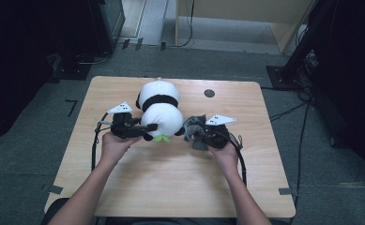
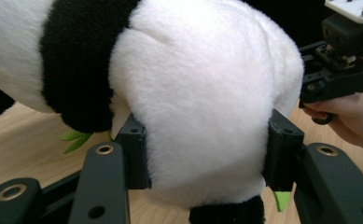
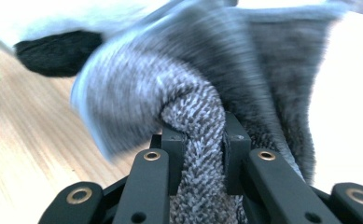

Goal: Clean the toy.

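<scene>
left gripper (image 2: 207, 154) clamps the white head end of the plush panda (image 1: 159, 110), which lies mid-table on the wooden table (image 1: 180, 187). right gripper (image 3: 205, 144) is pinched tight on a grey knit cloth (image 3: 193, 107), maybe a small garment, just right of the panda; that view is blurred. to do this well: keep the left hold steady, bring the cloth's open edge square to the panda, don't drag the toy sideways.

Right gripper (image 3: 201, 158) pinches grey knit cloth (image 3: 193, 107); wooden table (image 3: 25, 140) beneath.
</scene>
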